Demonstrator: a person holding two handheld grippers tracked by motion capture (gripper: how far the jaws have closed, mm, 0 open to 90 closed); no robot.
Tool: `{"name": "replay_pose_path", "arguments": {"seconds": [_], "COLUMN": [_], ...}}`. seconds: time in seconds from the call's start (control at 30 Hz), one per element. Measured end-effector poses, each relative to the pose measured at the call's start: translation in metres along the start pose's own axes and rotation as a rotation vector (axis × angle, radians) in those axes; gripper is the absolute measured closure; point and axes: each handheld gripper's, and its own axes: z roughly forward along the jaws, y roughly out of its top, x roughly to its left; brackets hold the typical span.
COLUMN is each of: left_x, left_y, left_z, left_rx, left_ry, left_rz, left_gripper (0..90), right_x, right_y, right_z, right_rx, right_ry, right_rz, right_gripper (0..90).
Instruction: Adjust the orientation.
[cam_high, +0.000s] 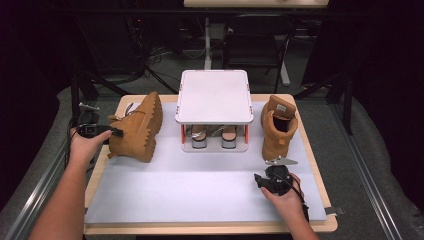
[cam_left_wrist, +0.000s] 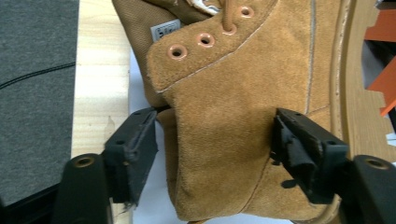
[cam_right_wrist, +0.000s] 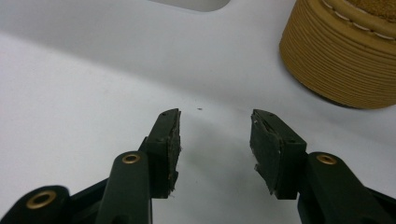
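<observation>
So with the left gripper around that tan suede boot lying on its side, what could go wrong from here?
1. The left gripper straddles the soft ankle of the tan suede boot on its side; the suede may buckle and the heavy lugged sole swing down when lifted.
2. The white two-tier shoe rack stands close beside it; a swinging boot could knock it.
3. The right gripper is open over the mat, so it gives no support.

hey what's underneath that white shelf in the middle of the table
Under the white shelf a pair of shoes stands on its lower level, toes facing the person, between orange posts. Their rear parts, and whatever sits farther back, are covered by the shelf top.
</observation>
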Motion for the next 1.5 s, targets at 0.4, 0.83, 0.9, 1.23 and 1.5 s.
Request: {"name": "replay_pose_path", "arguments": {"seconds": [0.4,0.83,0.9,1.23,1.5], "left_x": [-0.011,-0.039,-0.044,-0.055,-0.055], "left_y": [0.002,0.011,0.012,0.014,0.021], "left_z": [-0.004,-0.021,-0.023,-0.021,-0.015], "left_rx": [-0.001,-0.006,-0.014,-0.046,-0.030], "left_ry": [0.010,0.035,0.030,0.005,-0.036], "left_rz": [0.015,0.101,0.103,0.105,0.051], "left_gripper": [41.9,50.6,53.2,54.8,54.4], "right_x": [0.000,-0.001,-0.001,-0.001,-0.001], "right_y": [0.000,0.000,0.000,0.000,0.000], "right_z": [0.002,0.002,0.002,0.001,0.002], "right_rx": [0.000,-0.001,-0.002,-0.002,-0.001], "right_ry": [0.004,0.009,0.010,0.018,0.022], "right_rz": [0.001,0.007,0.007,0.002,0.003], "right_gripper": [52.5,52.2,52.1,51.8,51.6]}}
